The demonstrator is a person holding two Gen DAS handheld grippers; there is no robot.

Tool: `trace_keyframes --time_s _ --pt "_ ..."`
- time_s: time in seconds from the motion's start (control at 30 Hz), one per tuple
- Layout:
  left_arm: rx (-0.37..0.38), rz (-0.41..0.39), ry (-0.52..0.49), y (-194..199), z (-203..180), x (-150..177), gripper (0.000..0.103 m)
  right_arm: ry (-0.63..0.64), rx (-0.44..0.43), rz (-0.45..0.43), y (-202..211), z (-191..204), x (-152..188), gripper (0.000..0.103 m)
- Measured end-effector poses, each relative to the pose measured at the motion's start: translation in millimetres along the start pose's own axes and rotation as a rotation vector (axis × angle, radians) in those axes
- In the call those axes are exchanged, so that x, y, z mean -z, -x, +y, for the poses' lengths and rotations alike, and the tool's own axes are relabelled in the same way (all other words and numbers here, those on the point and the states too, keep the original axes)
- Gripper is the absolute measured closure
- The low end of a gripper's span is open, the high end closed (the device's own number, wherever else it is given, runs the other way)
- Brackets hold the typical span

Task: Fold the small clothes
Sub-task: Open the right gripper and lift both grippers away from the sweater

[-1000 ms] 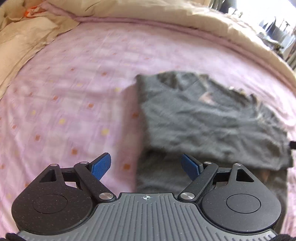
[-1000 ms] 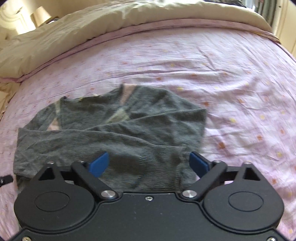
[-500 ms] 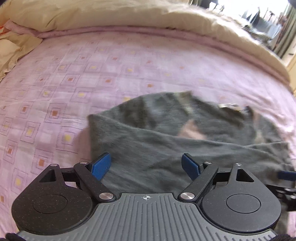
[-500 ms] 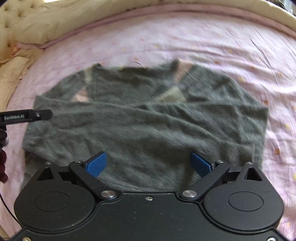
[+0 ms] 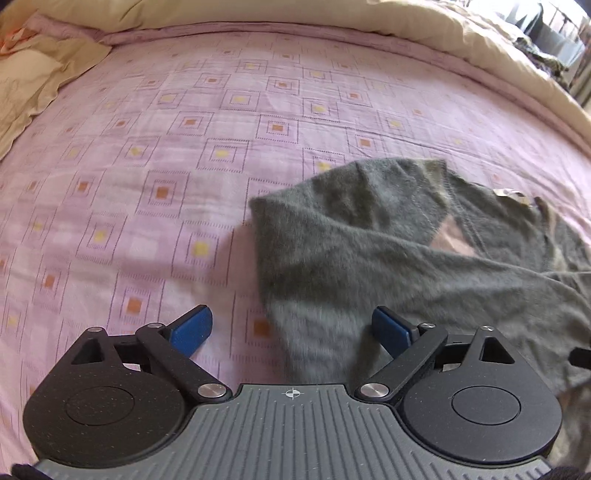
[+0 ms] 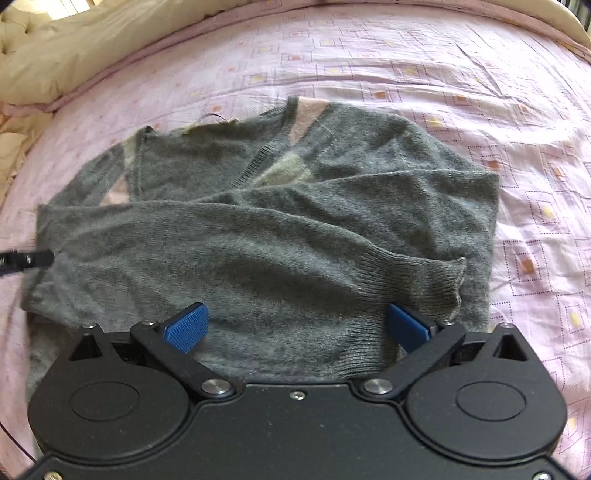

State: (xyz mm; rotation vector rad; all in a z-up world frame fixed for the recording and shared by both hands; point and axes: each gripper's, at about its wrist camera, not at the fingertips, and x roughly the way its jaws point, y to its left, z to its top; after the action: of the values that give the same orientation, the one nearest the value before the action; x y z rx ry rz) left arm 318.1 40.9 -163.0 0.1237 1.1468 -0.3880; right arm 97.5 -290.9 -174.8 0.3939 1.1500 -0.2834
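A small grey knitted sweater with pale pink and beige patches lies flat on the pink patterned bedsheet, its sleeves folded across the body. My right gripper hovers open over the sweater's near hem, with the ribbed cuff just beyond its right finger. In the left wrist view the same sweater fills the right half. My left gripper is open above the sweater's left edge, its left finger over bare sheet. Nothing is held. A dark tip of the left gripper shows at the sweater's left side in the right wrist view.
The pink sheet with small square prints stretches wide to the left and far side. A beige duvet is bunched along the far edge of the bed, and a beige pillow lies at the far left.
Both grippers have swung around the sweater, which now appears nearer and more centred in the right view. The left view shifted so the sweater sits further right. Both stay open.
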Motion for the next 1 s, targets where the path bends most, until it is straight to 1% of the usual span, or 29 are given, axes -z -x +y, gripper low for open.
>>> trace_keyframes --time_s 0.17,0.3,0.43,0.57,0.7,0.83,1.0 --pt "0.006 -0.011 -0.019 31 3 32 0.009 0.004 -0.037 0.014 18 -6 16 0.000" --pt "0.012 0.007 -0.036 51 2 66 0.009 0.006 -0.039 0.022 35 -11 40 0.000" --pt "0.024 0.041 -0.061 65 -4 103 0.009 0.010 -0.036 0.060 48 -20 72 0.000" --pt "0.029 0.074 -0.083 76 -9 137 0.009 0.040 -0.029 0.123 53 -26 107 0.000" --pt "0.038 0.109 -0.086 82 -13 166 0.009 0.104 -0.017 0.160 57 -25 138 0.000" --pt "0.038 0.148 -0.105 82 -19 190 0.009 0.153 -0.011 0.152 62 -21 159 0.000" --pt "0.030 0.163 -0.161 88 -29 213 0.007 0.189 -0.008 0.151 63 -18 173 0.000"
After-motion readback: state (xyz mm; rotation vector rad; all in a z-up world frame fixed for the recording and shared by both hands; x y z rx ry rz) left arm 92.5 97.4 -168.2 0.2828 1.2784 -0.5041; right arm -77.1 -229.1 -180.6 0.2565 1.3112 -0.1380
